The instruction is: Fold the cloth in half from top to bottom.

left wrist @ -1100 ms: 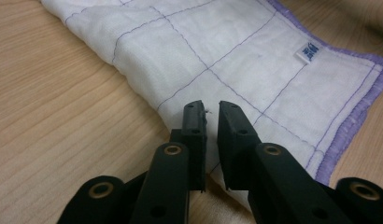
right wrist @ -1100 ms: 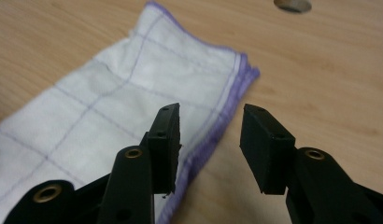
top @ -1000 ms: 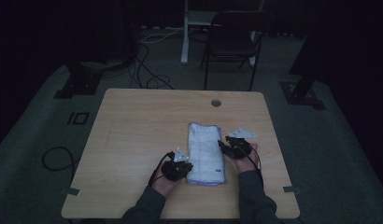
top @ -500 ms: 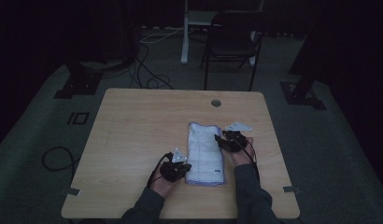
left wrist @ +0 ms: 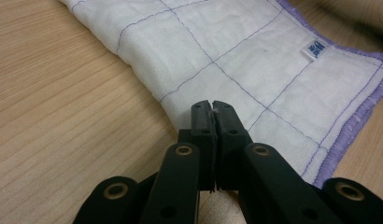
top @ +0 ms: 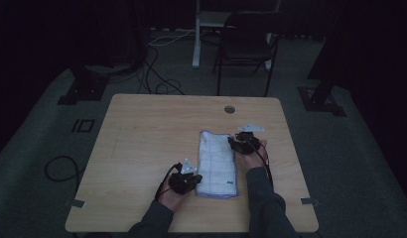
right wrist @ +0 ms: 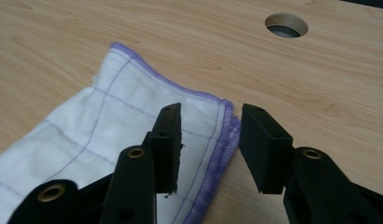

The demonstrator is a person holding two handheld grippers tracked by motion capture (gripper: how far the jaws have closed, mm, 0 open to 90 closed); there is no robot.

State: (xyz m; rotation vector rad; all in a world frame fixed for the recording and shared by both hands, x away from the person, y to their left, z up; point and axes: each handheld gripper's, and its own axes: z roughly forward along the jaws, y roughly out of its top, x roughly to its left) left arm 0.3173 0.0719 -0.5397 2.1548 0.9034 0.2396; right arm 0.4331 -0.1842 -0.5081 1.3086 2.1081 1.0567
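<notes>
A folded white cloth point(top: 217, 162) with purple edging lies on the wooden table point(top: 142, 139), toward the person's side, between the two grippers. The left gripper point(top: 187, 179) sits at the cloth's near left edge; in the left gripper view its jaws are pressed together over the folded edge, pinching the fabric. The right gripper point(top: 239, 141) is at the far right edge; its jaws stand apart and have just been closing, with the purple hem point(right wrist: 222, 140) between them, not pressed. A round hole point(top: 229, 109) lies in the table beyond
</notes>
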